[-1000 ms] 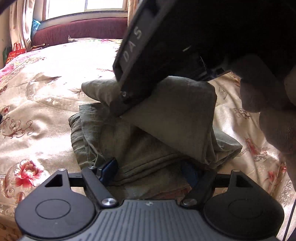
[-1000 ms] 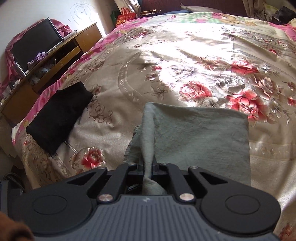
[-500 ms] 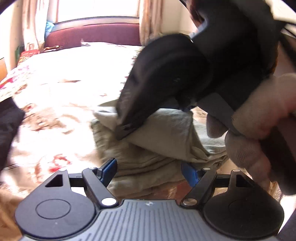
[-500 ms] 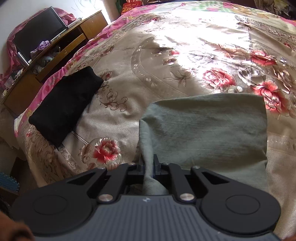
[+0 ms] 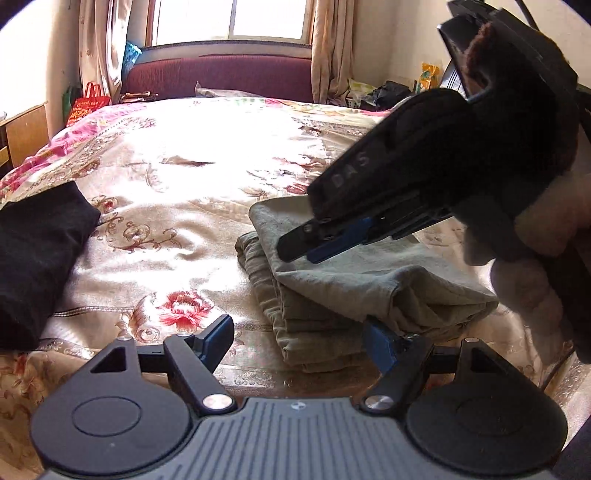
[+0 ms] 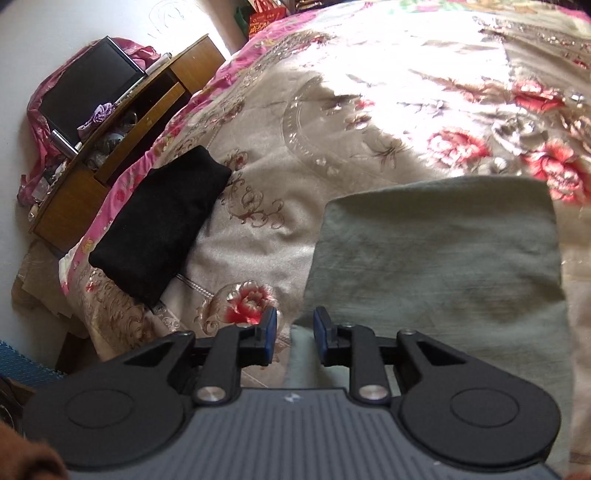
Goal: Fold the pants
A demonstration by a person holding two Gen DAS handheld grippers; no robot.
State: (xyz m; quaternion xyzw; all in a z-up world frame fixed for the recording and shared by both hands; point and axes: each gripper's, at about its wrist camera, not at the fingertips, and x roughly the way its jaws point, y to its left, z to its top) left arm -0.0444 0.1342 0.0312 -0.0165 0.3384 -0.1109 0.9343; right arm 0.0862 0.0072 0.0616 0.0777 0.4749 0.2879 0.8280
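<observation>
I see the pants (image 5: 332,291) on the bed (image 5: 207,177) near its front edge. The black cloth (image 5: 33,258) lies to their left, at the bed's left edge.

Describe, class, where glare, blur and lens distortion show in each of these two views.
Left wrist view: window sunlight bleaches the bedspread; walls bow outward. Right wrist view: glare washes the bedspread's middle, the green pants look slightly smeared, and the desk leans at the frame's curved edge.

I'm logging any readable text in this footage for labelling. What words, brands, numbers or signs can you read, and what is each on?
"DAS": pale raised letters on the black side of the right claw, seen from the left wrist view.
Red bag by the window: pale print, too small and blurred to read.
Red packet at the bed's far edge: gold print, too blurred to read.
Nothing else carries readable text.
</observation>
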